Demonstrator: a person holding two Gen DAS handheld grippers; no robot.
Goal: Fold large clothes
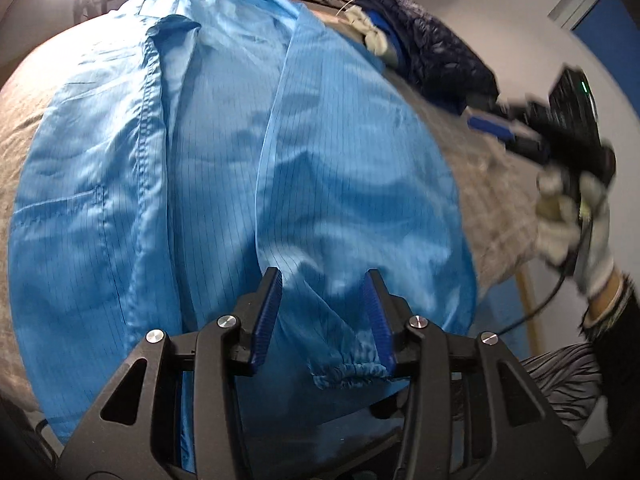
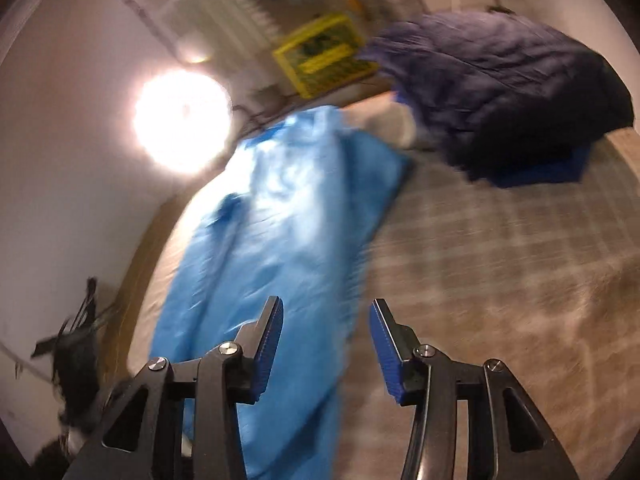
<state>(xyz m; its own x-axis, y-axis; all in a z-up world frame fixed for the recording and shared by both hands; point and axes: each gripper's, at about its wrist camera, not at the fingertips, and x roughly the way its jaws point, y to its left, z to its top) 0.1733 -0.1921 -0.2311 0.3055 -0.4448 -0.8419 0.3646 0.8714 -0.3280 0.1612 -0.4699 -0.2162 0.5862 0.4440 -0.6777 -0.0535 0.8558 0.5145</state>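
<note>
Light blue coat (image 1: 224, 152) lies spread front-up on a bed (image 1: 476, 184) with a grey checked cover, collar at the far end, hem at the near edge. One sleeve is folded in over the body; its gathered cuff (image 1: 348, 370) sits at the near end.

Left gripper (image 1: 324, 312) hangs low over that cuff, jaws partly apart. The cuff and sleeve end lie between the blue pads (image 1: 268, 320); the right-hand pad looks to touch the fabric, but the cloth is not pinched flat, so no clear hold.

Right gripper (image 2: 326, 340) is out to the right side of the coat, over the coat's edge and the bare bed cover, jaws partly apart, nothing clamped. Right wrist view is motion-blurred. From the left wrist view the same gripper shows as a blurred black tool in a white-gloved hand (image 1: 572, 216), clear of the coat.

Dark navy puffer jacket (image 2: 500, 92) is heaped at the far right of the bed, well apart from the coat. Yellow crate (image 2: 324, 54) and a bright lamp (image 2: 182, 120) stand beyond the bed.
</note>
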